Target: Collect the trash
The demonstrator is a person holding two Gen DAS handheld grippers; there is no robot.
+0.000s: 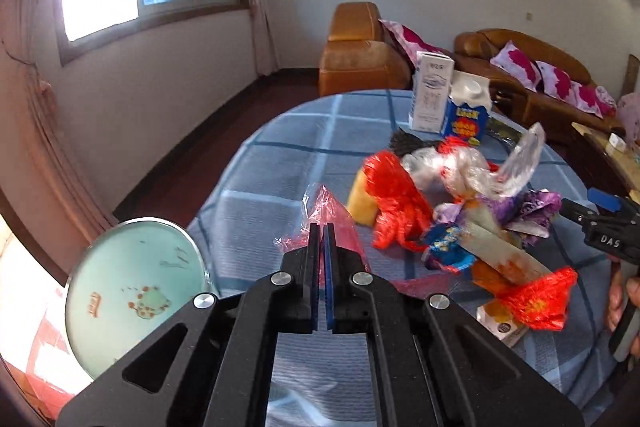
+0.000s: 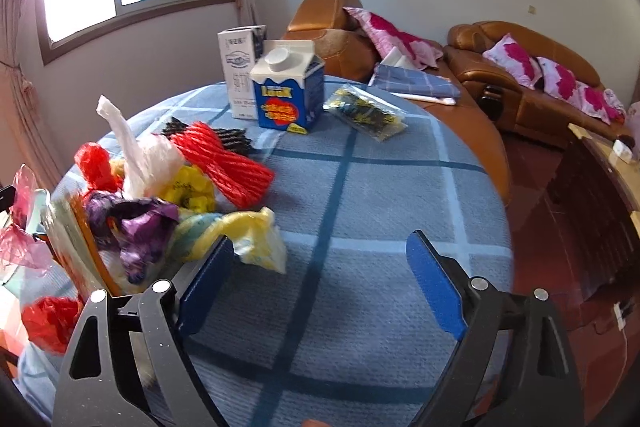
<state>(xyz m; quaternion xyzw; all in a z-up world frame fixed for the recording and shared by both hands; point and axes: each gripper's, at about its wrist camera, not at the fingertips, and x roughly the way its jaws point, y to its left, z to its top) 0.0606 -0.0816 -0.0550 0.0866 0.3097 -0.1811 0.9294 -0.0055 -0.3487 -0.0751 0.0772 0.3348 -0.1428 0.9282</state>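
Trash lies heaped on the round table with its blue checked cloth (image 1: 280, 163), seen first from my left wrist. My left gripper (image 1: 323, 227) has its blue pads pressed together, and a thin pink translucent plastic bag (image 1: 340, 219) sits right at the tips; it looks pinched there, though I cannot be sure. Beyond it sits the pile: a red net bag (image 1: 394, 195), crumpled clear plastic film (image 1: 460, 167), a purple wrapper (image 1: 532, 205). A tall white carton (image 1: 430, 91) and a blue milk carton with white cap (image 1: 466, 115) stand upright, side by side, at the far edge. A pale green round plate (image 1: 136, 291) lies at the left.

From my right wrist, my right gripper (image 2: 320, 283) stands wide over bare cloth, nothing between the pads. A yellow crumpled plastic bag (image 2: 256, 239) lies just beside its left finger. A black and yellow snack packet (image 2: 366, 113) rests apart from the pile, near the blue milk carton.
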